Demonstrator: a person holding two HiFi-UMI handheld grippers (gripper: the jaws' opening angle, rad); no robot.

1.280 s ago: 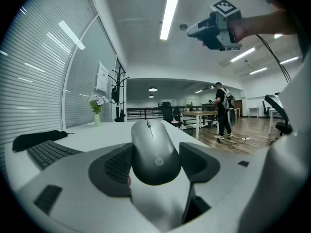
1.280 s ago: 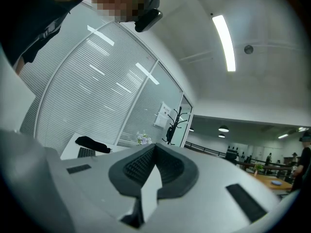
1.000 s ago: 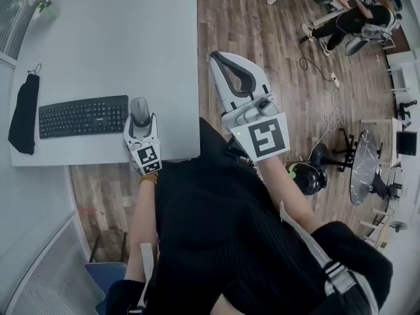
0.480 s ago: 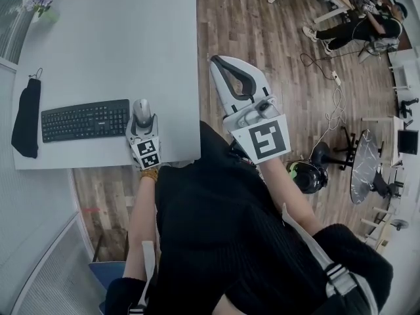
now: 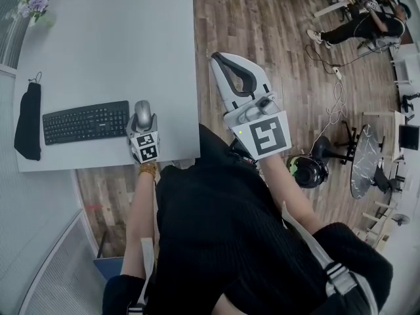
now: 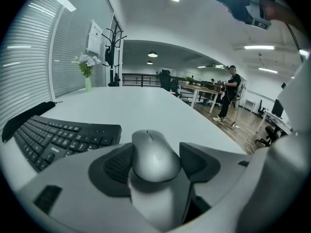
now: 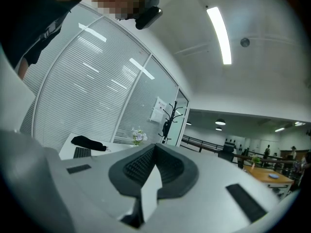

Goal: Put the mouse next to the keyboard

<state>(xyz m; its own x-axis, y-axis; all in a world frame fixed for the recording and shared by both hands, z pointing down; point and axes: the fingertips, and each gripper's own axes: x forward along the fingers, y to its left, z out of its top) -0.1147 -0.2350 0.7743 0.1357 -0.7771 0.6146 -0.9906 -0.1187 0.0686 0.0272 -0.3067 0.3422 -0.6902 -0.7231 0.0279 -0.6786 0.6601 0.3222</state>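
Observation:
A grey mouse (image 5: 142,113) sits at the right end of the black keyboard (image 5: 85,121) on the white table (image 5: 118,44), close to the table's near edge. My left gripper (image 5: 142,118) is shut on the mouse. In the left gripper view the mouse (image 6: 154,154) fills the gap between the two dark pads (image 6: 112,166), with the keyboard (image 6: 63,137) just to its left. My right gripper (image 5: 233,71) is held up off the table's right side, over the wooden floor. It is shut with nothing in it, and its pads (image 7: 141,166) meet.
A black cloth pouch (image 5: 28,120) lies left of the keyboard. A small vase of flowers (image 5: 33,2) stands at the table's far left corner. The table's right edge (image 5: 195,77) borders wooden floor. A chair base (image 5: 308,169) stands at the right.
The left gripper has edged slightly forward over the table with the mouse still between its jaws beside the keyboard. The right gripper has stayed where it was.

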